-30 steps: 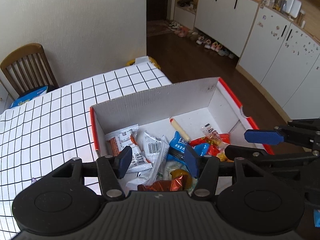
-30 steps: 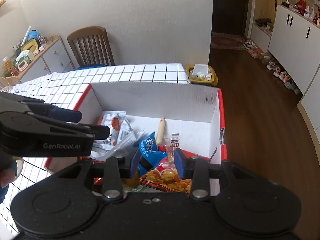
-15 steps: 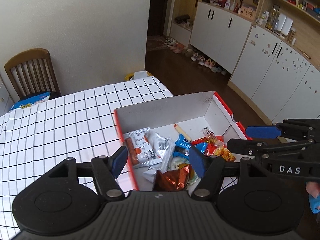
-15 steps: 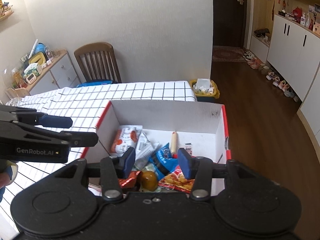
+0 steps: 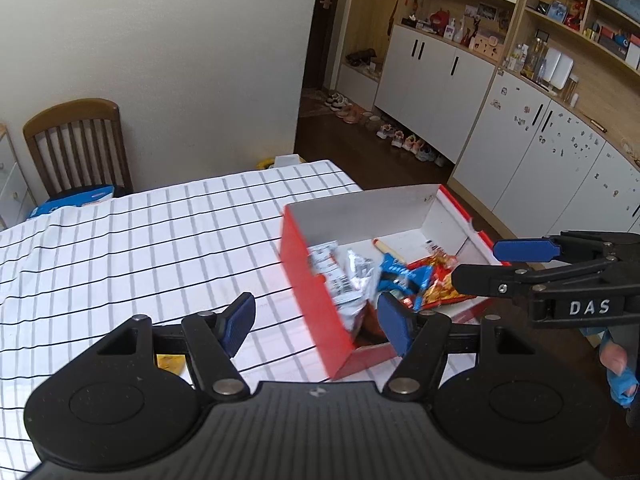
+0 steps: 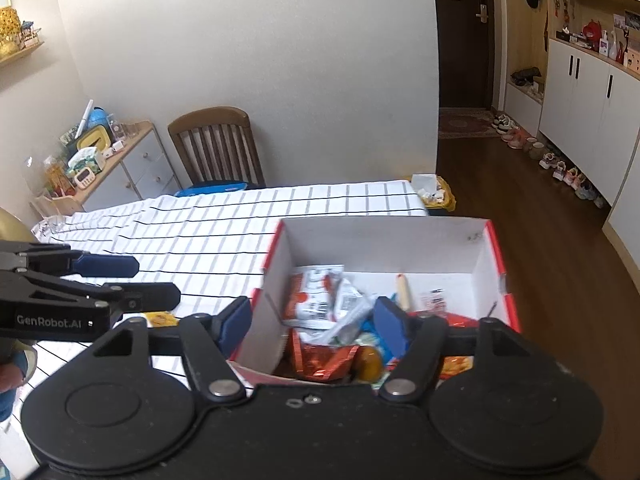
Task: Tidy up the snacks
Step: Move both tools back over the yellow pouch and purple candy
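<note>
Red box [image 6: 496,248] holds most snacks. Left gripper [image 5: 316,322] wide, empty. Right gripper [image 6: 310,326] opening, empty. Best next: yellow packet [image 6: 160,319] left of box, approach low, pinch edge.

Left claw [image 5: 316,318] empty, jaws apart, angled downward, right claw [image 6: 314,326] empty, jaws opening, likewise angled

Soft daylight, fisheye bend (slight blur)
</note>
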`<state>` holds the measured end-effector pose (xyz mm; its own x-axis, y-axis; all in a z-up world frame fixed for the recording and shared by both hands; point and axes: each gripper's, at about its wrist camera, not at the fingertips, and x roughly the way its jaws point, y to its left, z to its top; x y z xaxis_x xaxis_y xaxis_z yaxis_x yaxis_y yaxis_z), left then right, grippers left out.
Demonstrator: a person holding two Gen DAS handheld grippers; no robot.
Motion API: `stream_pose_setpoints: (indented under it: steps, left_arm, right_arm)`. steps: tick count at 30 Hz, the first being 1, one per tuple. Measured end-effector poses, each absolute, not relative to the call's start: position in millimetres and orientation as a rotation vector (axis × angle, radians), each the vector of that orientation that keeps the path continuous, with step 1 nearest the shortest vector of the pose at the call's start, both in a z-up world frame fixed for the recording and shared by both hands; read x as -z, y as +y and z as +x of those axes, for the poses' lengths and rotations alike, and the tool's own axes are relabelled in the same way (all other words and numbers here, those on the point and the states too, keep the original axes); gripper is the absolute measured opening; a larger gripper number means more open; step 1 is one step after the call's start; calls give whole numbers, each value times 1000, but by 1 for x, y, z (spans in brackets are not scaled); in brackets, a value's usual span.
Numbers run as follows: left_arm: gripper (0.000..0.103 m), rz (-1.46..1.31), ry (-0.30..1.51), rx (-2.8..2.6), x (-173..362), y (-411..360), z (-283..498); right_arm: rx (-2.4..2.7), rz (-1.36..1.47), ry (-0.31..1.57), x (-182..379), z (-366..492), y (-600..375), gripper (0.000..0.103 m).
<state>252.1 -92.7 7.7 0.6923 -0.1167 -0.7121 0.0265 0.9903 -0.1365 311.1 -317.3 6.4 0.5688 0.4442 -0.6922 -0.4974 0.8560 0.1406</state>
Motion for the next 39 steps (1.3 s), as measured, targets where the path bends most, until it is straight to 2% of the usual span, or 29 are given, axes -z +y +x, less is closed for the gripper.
stream_pose_setpoints:
  steps: [4, 7, 15, 18, 20, 23, 39]
  left_arm:
    - [68, -129, 792, 68, -7, -69, 237]
    - [73, -124, 784, 54, -5, -52, 227]
    - [73, -118, 774, 15, 5, -2, 208]
    - [82, -121, 769, 9, 10, 13, 203]
    - [82, -137, 762, 16, 15, 24, 201]
    - [82, -154, 757, 1, 25, 38, 199]
    - [82, -180, 776, -56, 89, 59, 206]
  right_arm:
    - [-573, -53, 792, -6, 298, -299, 77]
    - [-588, -48, 790, -5, 289, -283, 80]
    - [-626, -27, 791, 0, 272, -246, 90]
    - [-642, -36, 797, 4, 265, -232, 92]
    - [-651, -44, 803, 8, 261, -221, 93]
    - [-653, -60, 799, 12, 256, -205, 102]
    - [-627, -158, 895, 44, 292, -140, 103]
